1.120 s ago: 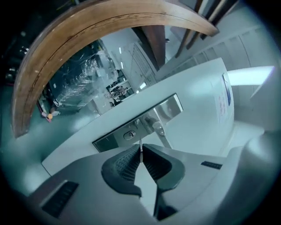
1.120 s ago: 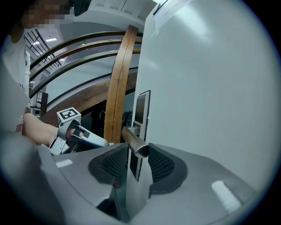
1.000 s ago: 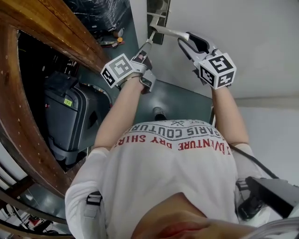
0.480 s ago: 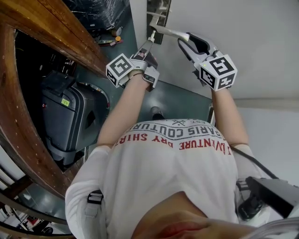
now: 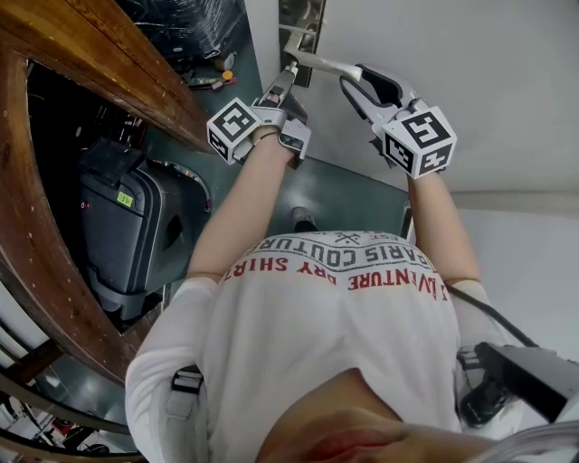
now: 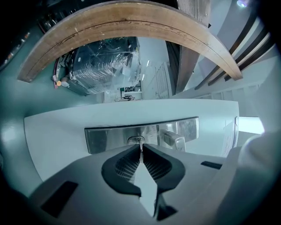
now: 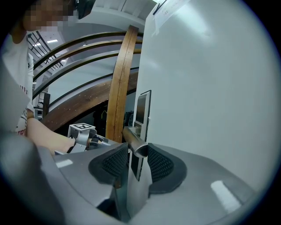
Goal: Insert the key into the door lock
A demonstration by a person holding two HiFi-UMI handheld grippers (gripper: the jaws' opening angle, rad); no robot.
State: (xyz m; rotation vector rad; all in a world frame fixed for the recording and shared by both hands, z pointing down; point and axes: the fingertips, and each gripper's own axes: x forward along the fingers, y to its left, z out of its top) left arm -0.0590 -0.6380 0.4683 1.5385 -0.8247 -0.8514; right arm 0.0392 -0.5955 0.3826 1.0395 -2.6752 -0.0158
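On the white door [image 5: 488, 81] a steel lock plate [image 6: 103, 139] carries the keyhole [image 6: 136, 140] and a lever handle [image 5: 318, 61]. My left gripper [image 6: 140, 148] is shut on a thin silver key [image 6: 140, 145], whose tip sits at the keyhole mouth; how deep it goes is hidden by the jaws. In the head view this gripper [image 5: 287, 80] points up at the plate [image 5: 302, 32]. My right gripper [image 7: 137, 150] is shut on the free end of the handle [image 7: 134, 145], also seen in the head view [image 5: 351, 80] to the right of the plate.
A curved wooden beam [image 5: 63, 172] arcs along the left, with a grey suitcase [image 5: 127, 226] under it. A plastic-wrapped stack [image 5: 190, 23] stands beyond the door's edge. The person's white shirt [image 5: 335, 307] fills the lower head view.
My left gripper with the key has crept up and right, closer to the lock plate. The right gripper stays on the handle.
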